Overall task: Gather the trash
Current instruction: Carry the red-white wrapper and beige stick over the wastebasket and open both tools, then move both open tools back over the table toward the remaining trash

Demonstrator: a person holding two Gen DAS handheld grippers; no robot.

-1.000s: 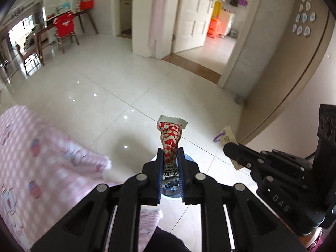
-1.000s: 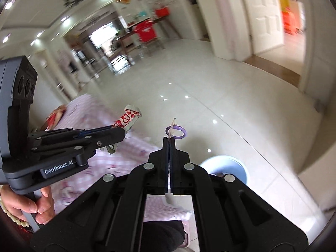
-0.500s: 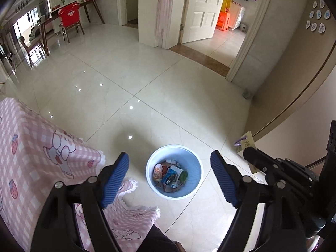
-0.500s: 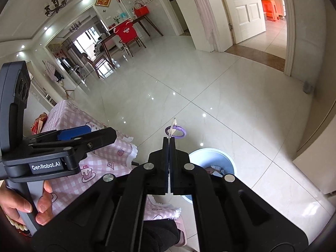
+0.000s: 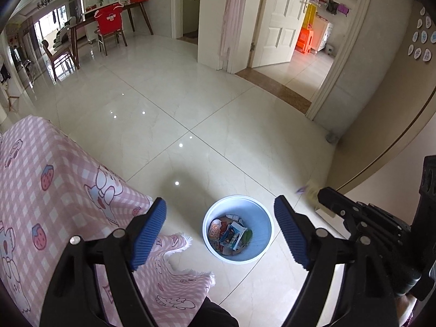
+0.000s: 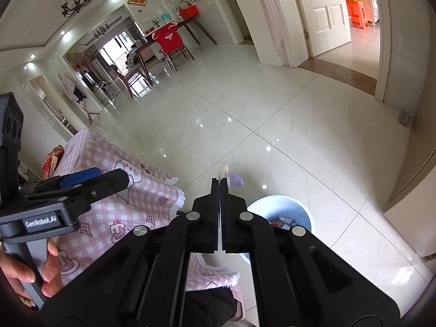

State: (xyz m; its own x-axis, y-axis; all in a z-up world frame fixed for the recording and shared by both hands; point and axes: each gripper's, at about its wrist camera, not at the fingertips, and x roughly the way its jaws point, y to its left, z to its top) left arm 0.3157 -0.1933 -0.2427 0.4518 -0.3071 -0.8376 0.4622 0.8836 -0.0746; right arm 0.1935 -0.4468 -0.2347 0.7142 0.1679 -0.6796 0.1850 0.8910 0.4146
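Right gripper hides half the bin; its purple scrap is blurred

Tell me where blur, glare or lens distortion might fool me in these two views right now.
Left wrist view: fisheye bends the door frames; ceiling-light glints dot the floor; the bin is sharp, while the scrap at the right tool tip is smeared. Right wrist view: the same purple-tagged scrap is motion-blurred; the floor shows similar glints.
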